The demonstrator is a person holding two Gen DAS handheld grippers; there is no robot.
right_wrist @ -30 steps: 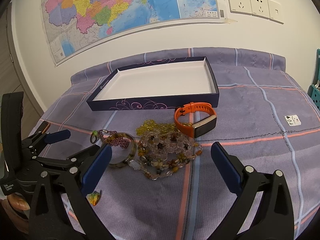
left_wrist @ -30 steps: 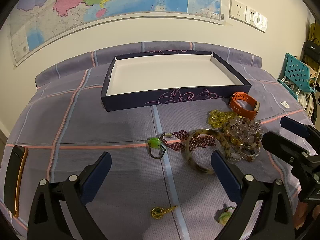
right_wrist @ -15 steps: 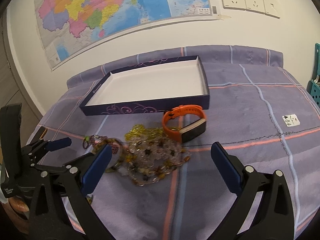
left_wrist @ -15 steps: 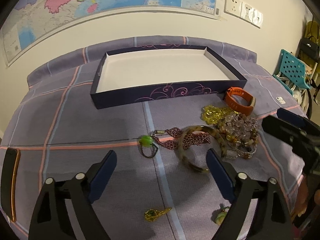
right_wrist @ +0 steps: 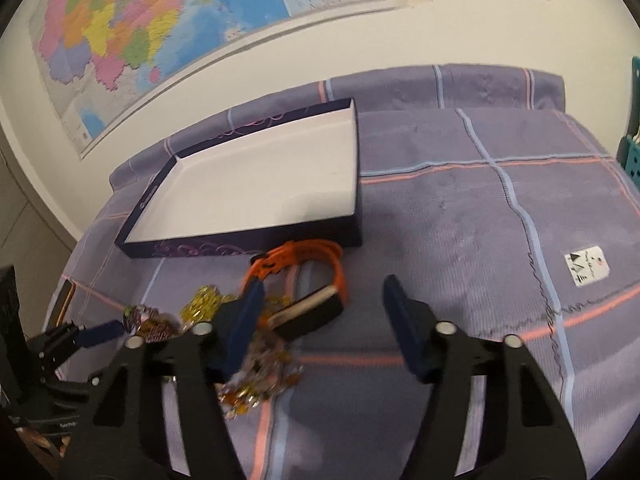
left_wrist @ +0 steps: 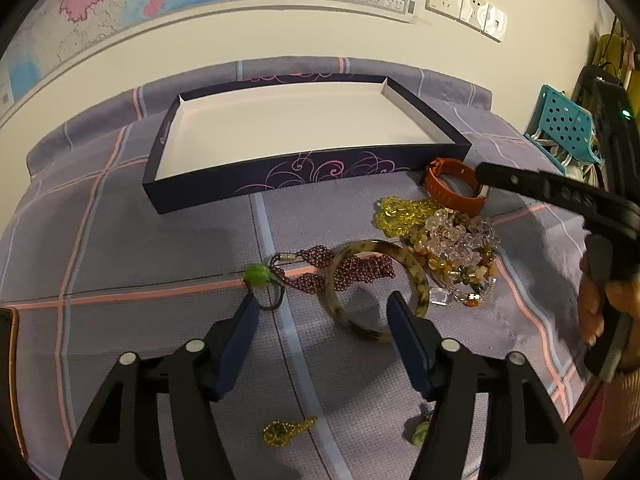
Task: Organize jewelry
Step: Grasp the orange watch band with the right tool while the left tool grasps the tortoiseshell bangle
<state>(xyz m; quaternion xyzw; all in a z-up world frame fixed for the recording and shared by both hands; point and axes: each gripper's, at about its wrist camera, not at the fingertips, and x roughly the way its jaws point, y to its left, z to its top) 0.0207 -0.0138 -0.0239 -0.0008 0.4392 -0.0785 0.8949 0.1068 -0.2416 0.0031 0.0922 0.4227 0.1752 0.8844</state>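
An empty dark box tray (left_wrist: pixel 280 186) (right_wrist: pixel 240 246) with a white inside lies on the purple cloth. My left gripper (left_wrist: pixel 322 306) is open and low over a tortoiseshell bangle (left_wrist: pixel 416 276), a purple bead chain (left_wrist: pixel 352 270) and a green-stone ring (left_wrist: pixel 258 276). A yellow bead strand (left_wrist: pixel 400 212), a clear and amber bead pile (left_wrist: pixel 460 248) and an orange watch (left_wrist: pixel 452 190) lie to its right. My right gripper (right_wrist: pixel 322 294) is open, straddling the orange watch (right_wrist: pixel 308 276); its left finger (right_wrist: pixel 244 320) covers part of the bead pile (right_wrist: pixel 260 376).
A small gold pendant (left_wrist: pixel 286 430) and a pale green charm (left_wrist: pixel 420 434) lie near the front edge under my left gripper. A dark phone-like slab (left_wrist: pixel 6 360) lies at the far left. A white tag (right_wrist: pixel 588 266) sits on the cloth at right. A teal basket (left_wrist: pixel 564 124) stands off the table.
Both grippers have moved forward and down towards the jewelry. The left one has closed in on the bangle and chain. The right one has come over the orange watch.
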